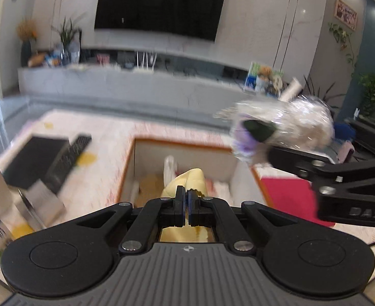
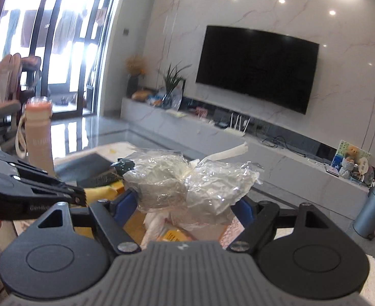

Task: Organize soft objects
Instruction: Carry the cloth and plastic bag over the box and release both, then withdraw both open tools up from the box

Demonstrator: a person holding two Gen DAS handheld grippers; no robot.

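"das" reads on the right gripper [image 1: 257,144], lower right, spread around one plastic-wrapped bundle [image 2: 190,186]; left gripper [image 1: 186,205] pinches one yellow cloth [image 1: 187,181].

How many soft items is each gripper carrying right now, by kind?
Yellow soft item, pinched in the left gripper: 1
Clear plastic-wrapped bundle, gripped by the right gripper: 1
Total: 2
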